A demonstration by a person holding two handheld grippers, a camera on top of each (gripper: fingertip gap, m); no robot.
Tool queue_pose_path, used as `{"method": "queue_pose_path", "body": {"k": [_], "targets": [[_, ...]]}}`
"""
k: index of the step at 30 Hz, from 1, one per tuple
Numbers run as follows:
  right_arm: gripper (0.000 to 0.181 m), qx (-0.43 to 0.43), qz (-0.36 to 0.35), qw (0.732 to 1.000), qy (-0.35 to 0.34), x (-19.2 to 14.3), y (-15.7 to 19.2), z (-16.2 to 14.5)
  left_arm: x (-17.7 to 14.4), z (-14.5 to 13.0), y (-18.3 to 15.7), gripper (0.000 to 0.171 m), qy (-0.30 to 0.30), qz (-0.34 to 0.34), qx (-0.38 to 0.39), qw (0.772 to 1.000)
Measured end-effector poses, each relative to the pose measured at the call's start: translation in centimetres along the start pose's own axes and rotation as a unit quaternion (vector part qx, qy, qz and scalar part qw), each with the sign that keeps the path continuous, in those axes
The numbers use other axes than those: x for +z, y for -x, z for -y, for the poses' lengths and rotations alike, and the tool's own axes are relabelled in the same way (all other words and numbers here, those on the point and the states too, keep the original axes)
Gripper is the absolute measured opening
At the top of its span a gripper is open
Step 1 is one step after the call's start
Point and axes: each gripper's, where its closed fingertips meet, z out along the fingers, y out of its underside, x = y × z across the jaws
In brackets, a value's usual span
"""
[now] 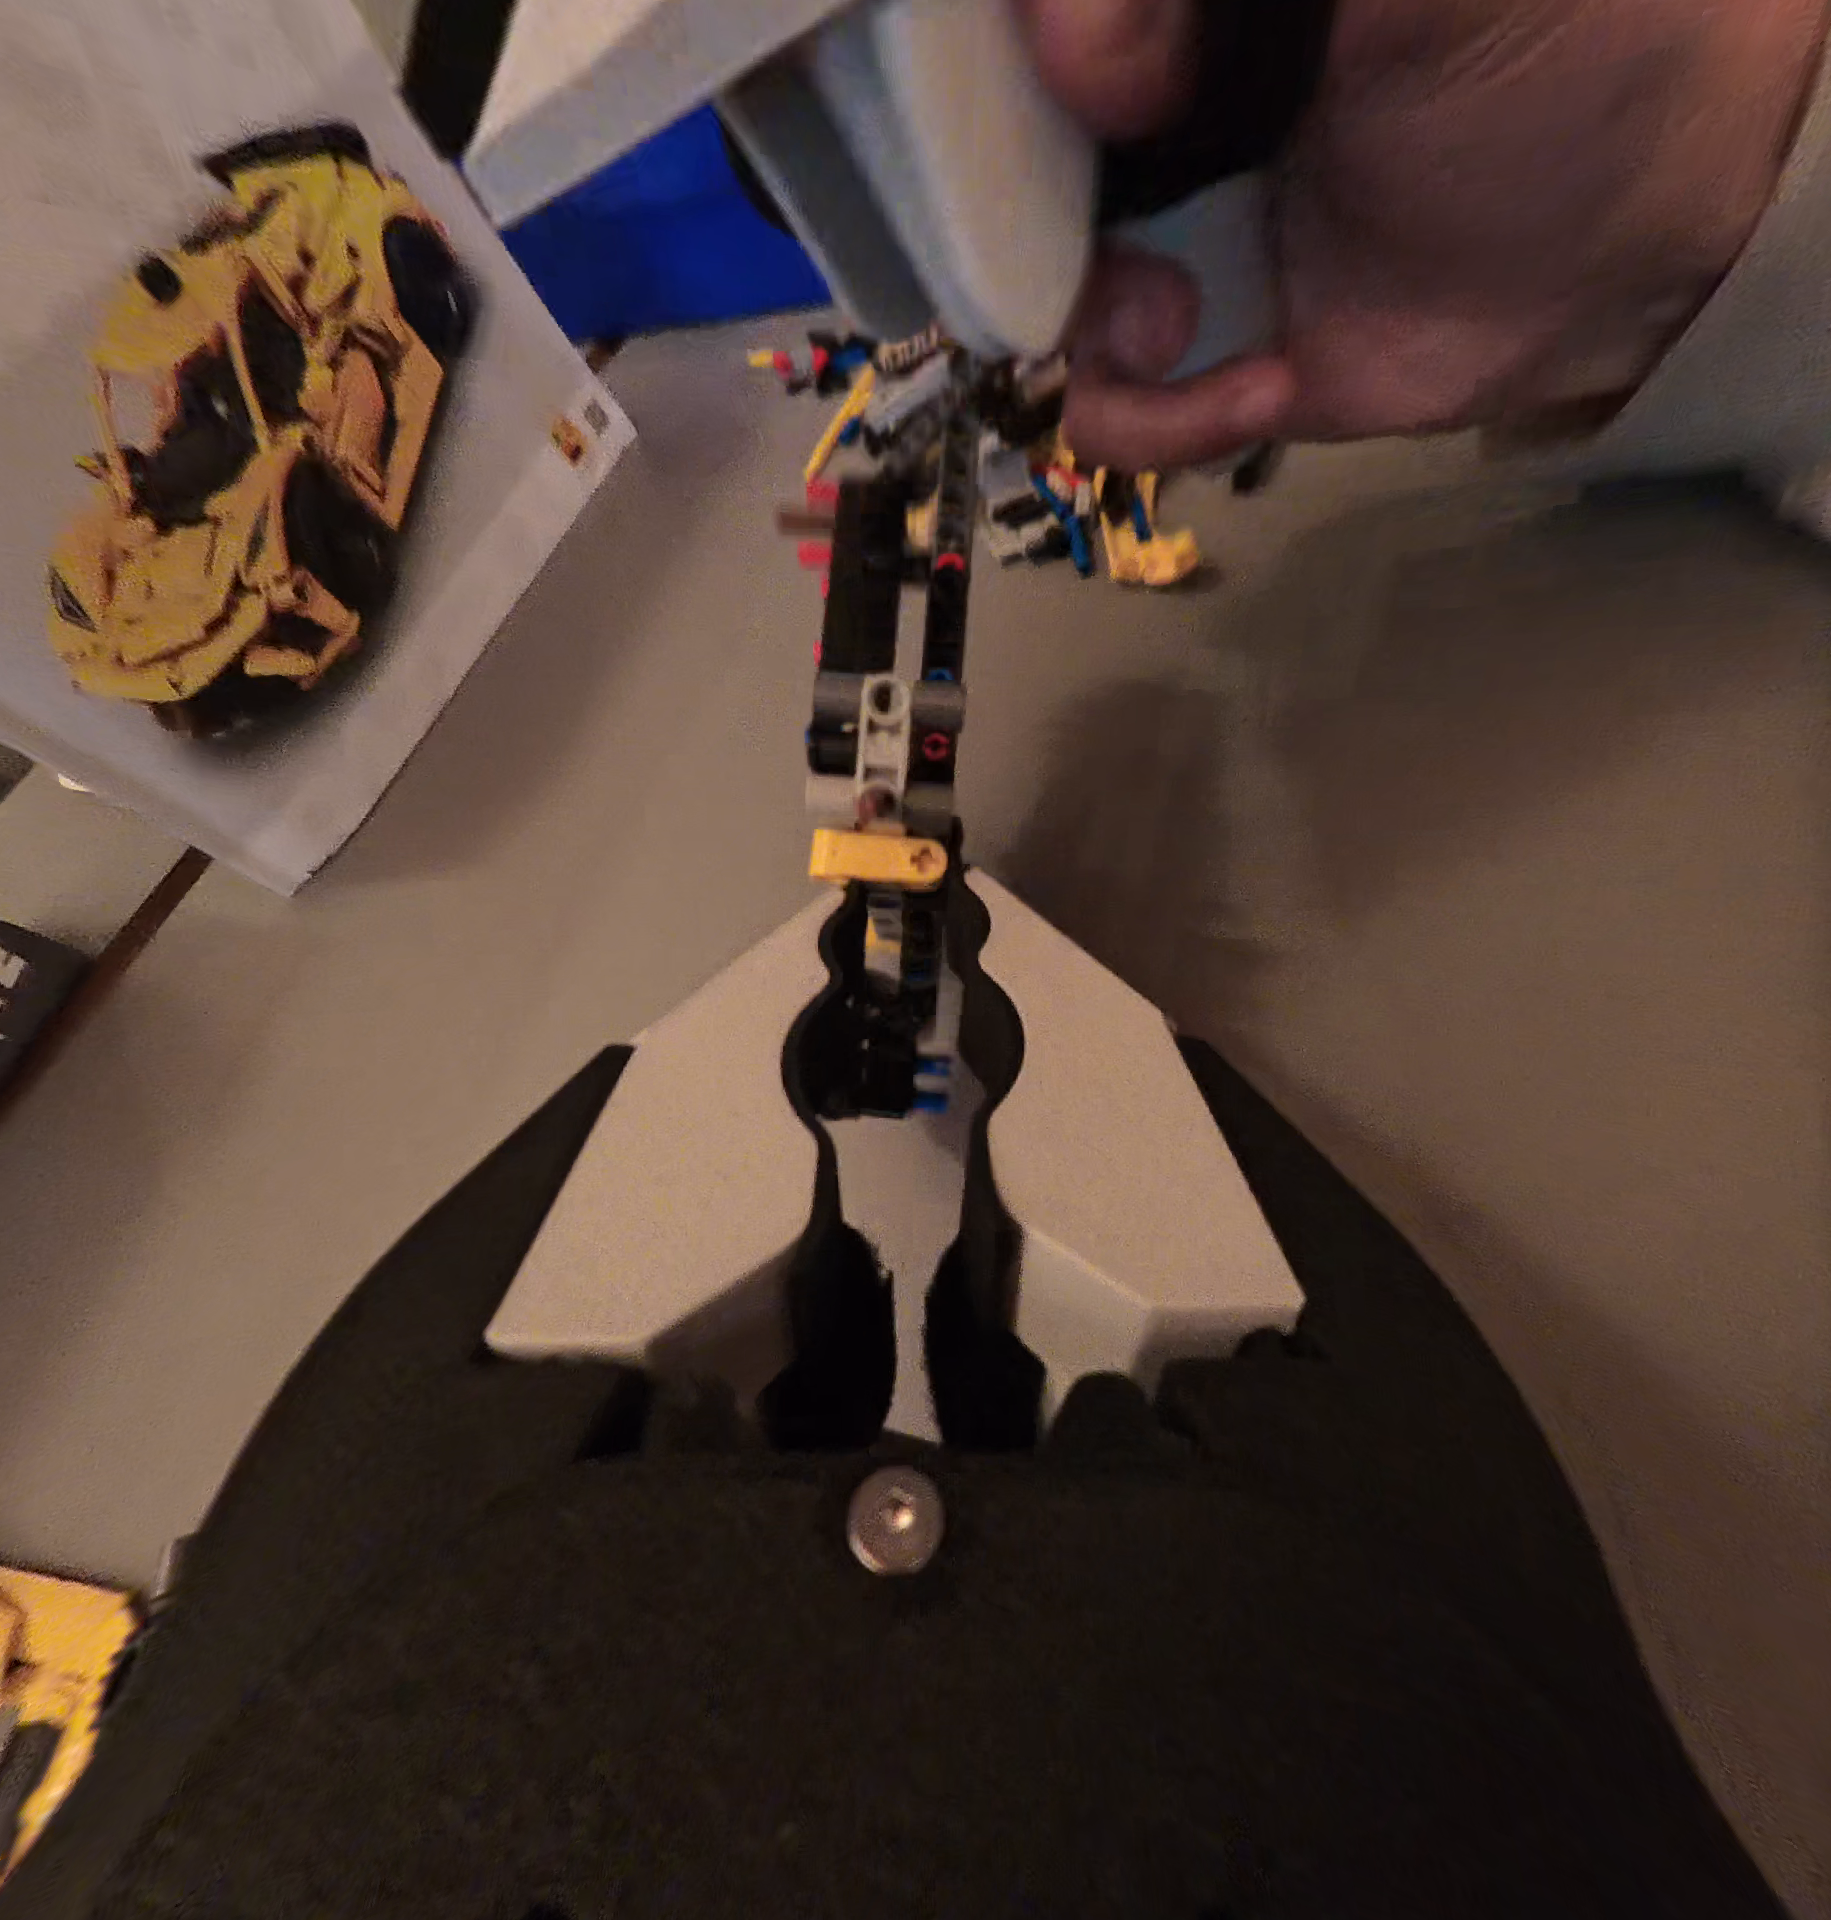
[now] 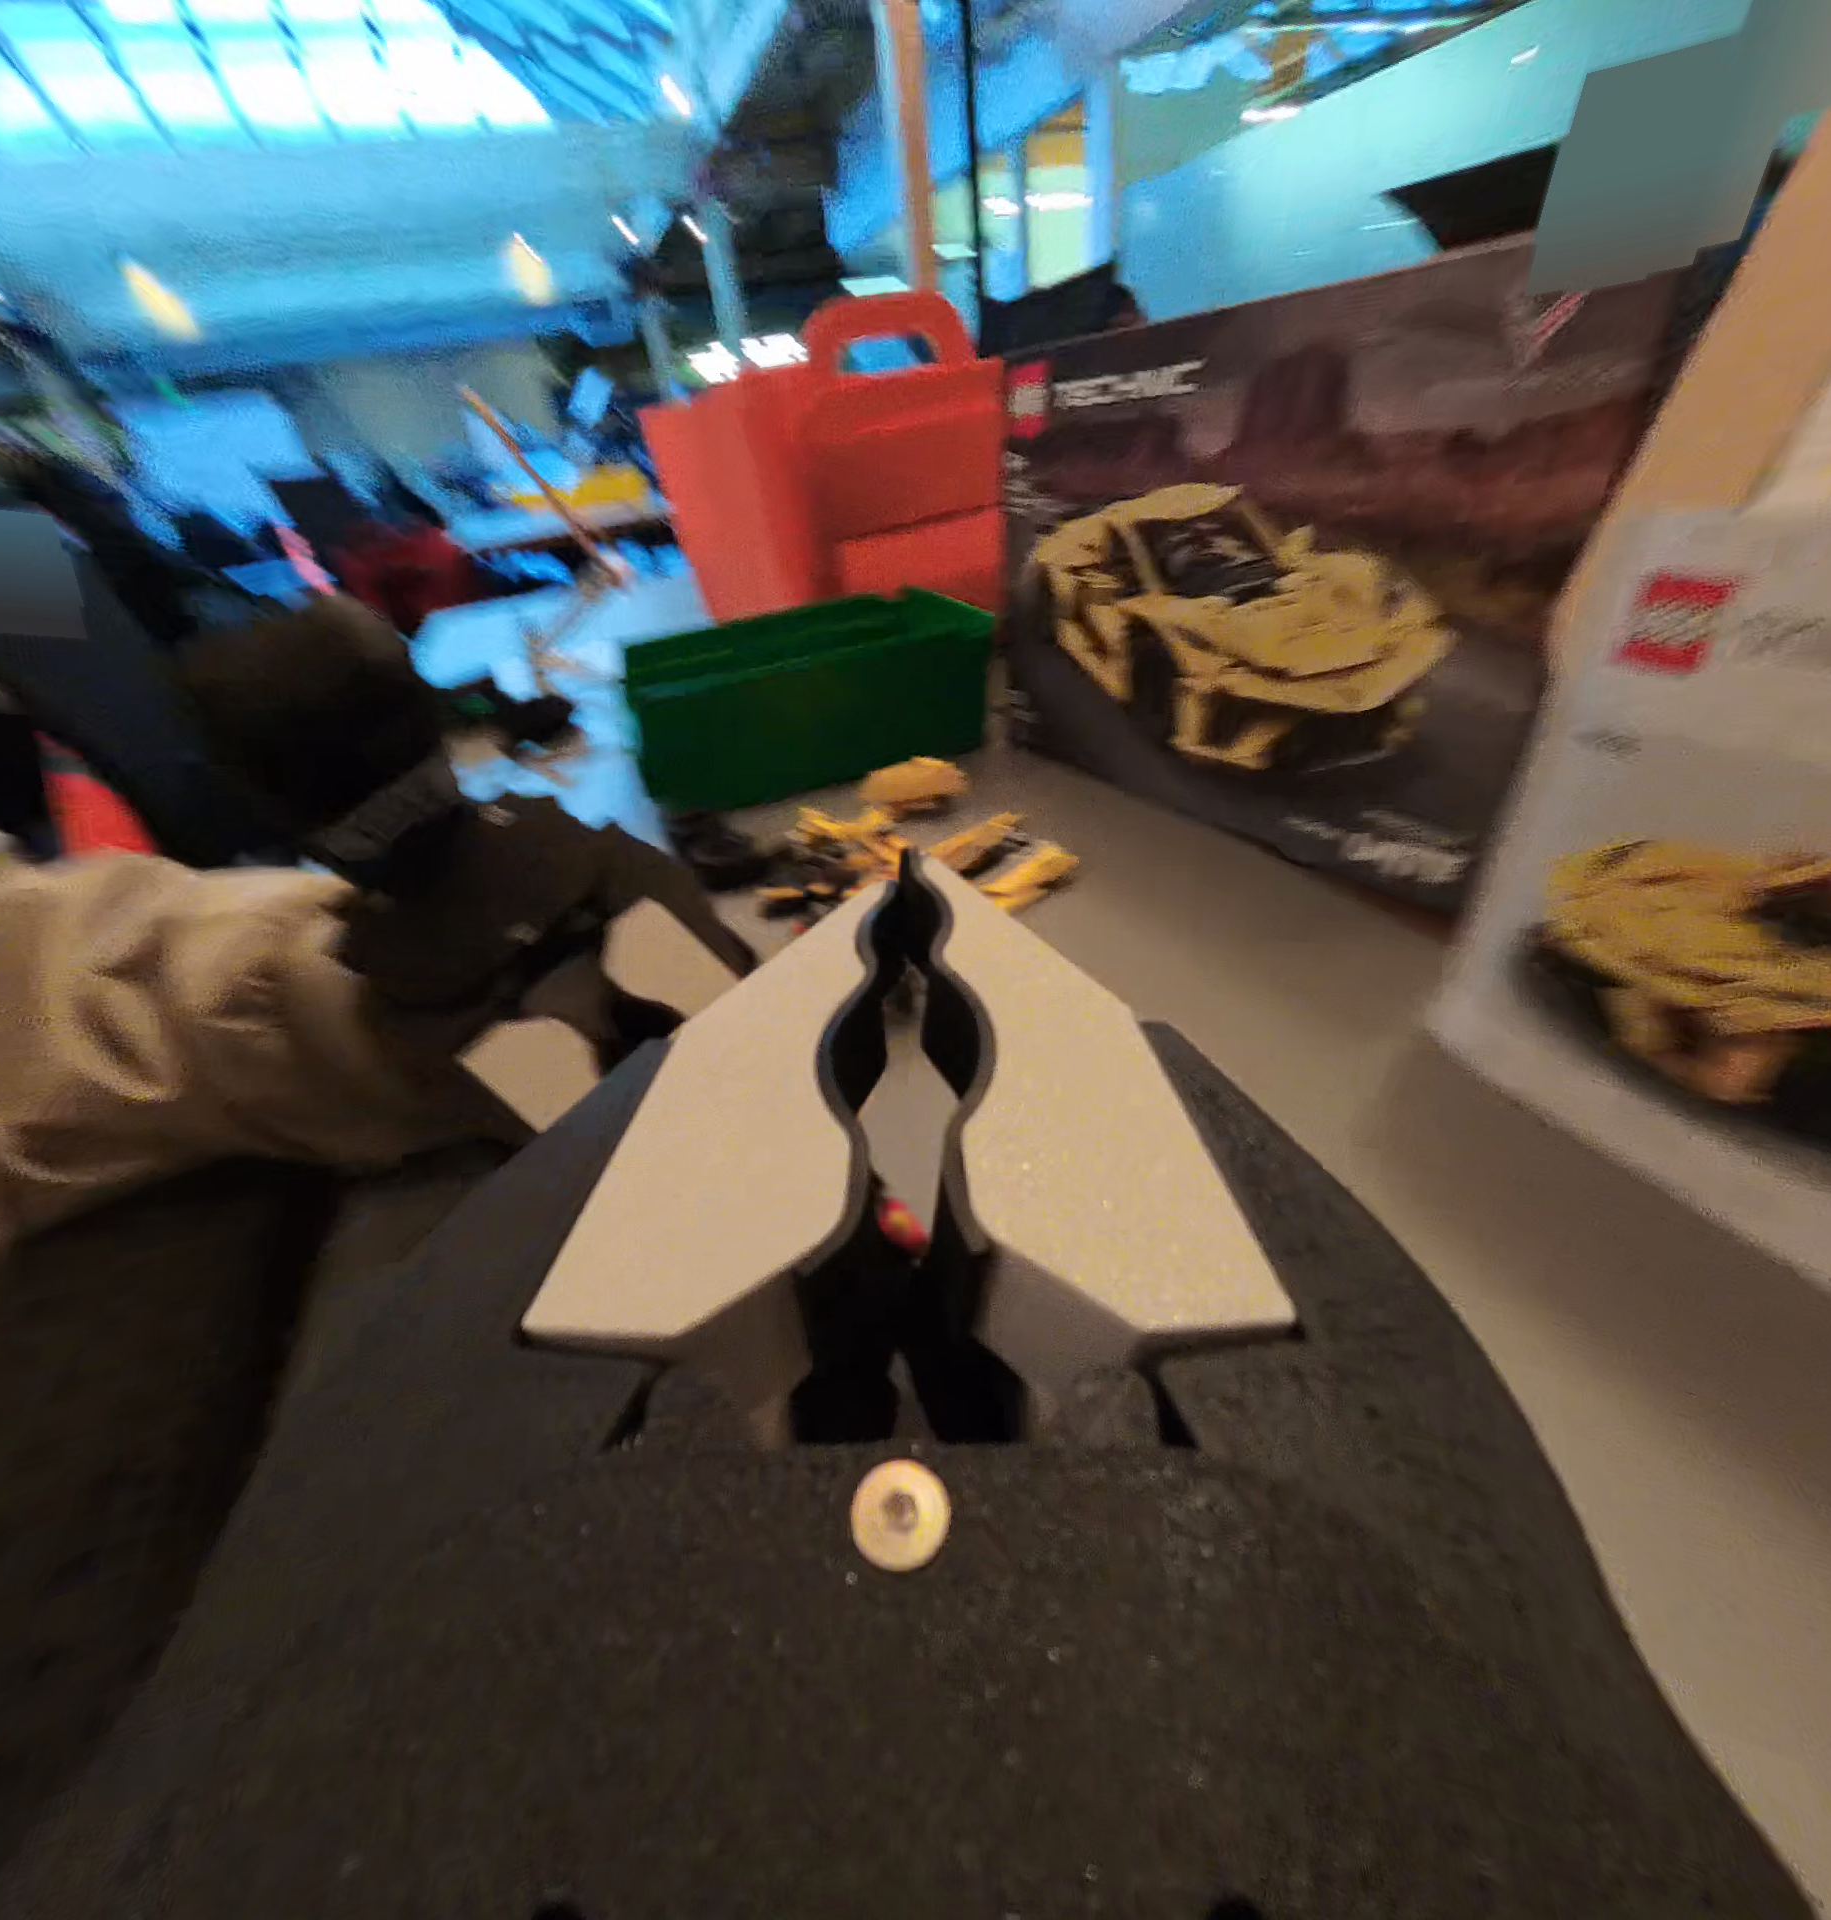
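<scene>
A long black brick assembly (image 1: 895, 665) runs from the left gripper (image 1: 895, 997) toward 12 o'clock. Its near end sits between the two pale fingers (image 1: 703, 1122), which are closed on it; a yellow piece (image 1: 875, 858) crosses it just past the fingertips. Its far end reaches a hand (image 1: 1410, 229) at 1 o'clock, which holds a grey device above a heap of loose pieces (image 1: 1098, 509) on the grey worktop (image 1: 1410, 831). At 10 o'clock lies a white booklet (image 1: 267, 436) picturing a yellow car.

In the right wrist view, the right gripper (image 2: 906, 904) has its fingers (image 2: 1077, 1122) nearly together, tips meeting. A small red piece (image 2: 898, 1224) sits deep in the gap; whether it is pinched cannot be told. Beyond the tips at 12 o'clock lie yellow pieces (image 2: 994, 842), then a green bin (image 2: 807, 696) and a red bag (image 2: 838, 468). A dark box (image 2: 1285, 582) stands at 1 o'clock. The left gripper shows at 9 o'clock beside a sleeve (image 2: 163, 987).
</scene>
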Motion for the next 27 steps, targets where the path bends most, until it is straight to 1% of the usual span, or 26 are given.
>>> {"method": "queue_pose_path", "body": {"k": [1,2,3,5,7,8,9,10,11,13,16,18,24,27], "targets": [[0.000,-0.021,-0.013,1.000,0.012,-0.3,-0.4,0.2,-0.2,0.9,0.2,0.014,-0.018,0.001,-0.016,1.000],[0.000,-0.009,-0.006,1.000,0.007,-0.6,-0.4,0.4,-0.3,1.2,0.5,0.014,-0.022,0.002,-0.023,0.999],[0.000,0.009,-0.011,1.000,0.004,-1.0,-0.8,0.3,-0.2,0.9,1.0,0.014,-0.012,0.006,-0.024,1.000],[0.000,0.024,-0.022,0.999,0.023,-1.7,-1.3,-1.0,-0.1,0.0,1.4,0.015,0.002,0.008,-0.034,0.999],[0.000,0.026,0.004,0.996,0.082,-1.8,-0.5,-3.2,-0.5,-0.1,1.7,0.014,-0.005,-0.003,-0.068,0.998],[0.000,0.000,0.010,0.993,0.116,-1.8,-0.2,-4.4,-0.6,-0.1,2.1,0.014,-0.007,0.000,-0.081,0.997],[0.001,-0.047,0.009,0.988,0.149,-1.8,0.0,-5.5,-0.8,-0.2,2.4,0.014,-0.007,0.000,-0.081,0.997],[0.006,-0.085,-0.010,0.982,0.167,-1.8,-0.2,-6.0,-0.9,-0.3,2.4,0.015,-0.005,-0.008,-0.074,0.997],[0.009,-0.108,-0.023,0.980,0.163,-1.6,-0.1,-5.9,-1.1,-0.4,2.3,0.015,-0.006,-0.013,-0.067,0.998],[0.010,-0.132,-0.030,0.978,0.157,-1.4,0.4,-5.9,-1.4,-0.4,2.4,0.015,-0.014,-0.016,-0.055,0.998],[0.022,-0.160,-0.028,0.967,0.196,-1.0,0.8,-7.1,-1.7,-0.1,1.9,0.015,-0.022,-0.027,-0.023,0.999],[0.020,-0.160,-0.022,0.966,0.203,-0.6,1.1,-7.5,-1.6,-0.1,1.7,0.015,-0.016,-0.024,-0.006,1.000],[0.006,-0.154,-0.009,0.960,0.235,-0.4,0.9,-9.0,-1.5,0.0,1.1,0.015,-0.015,-0.030,0.013,0.999],[0.006,-0.145,0.006,0.959,0.242,-0.4,1.3,-9.5,-1.6,-0.2,0.8,0.015,-0.009,-0.038,0.022,0.999]]}}
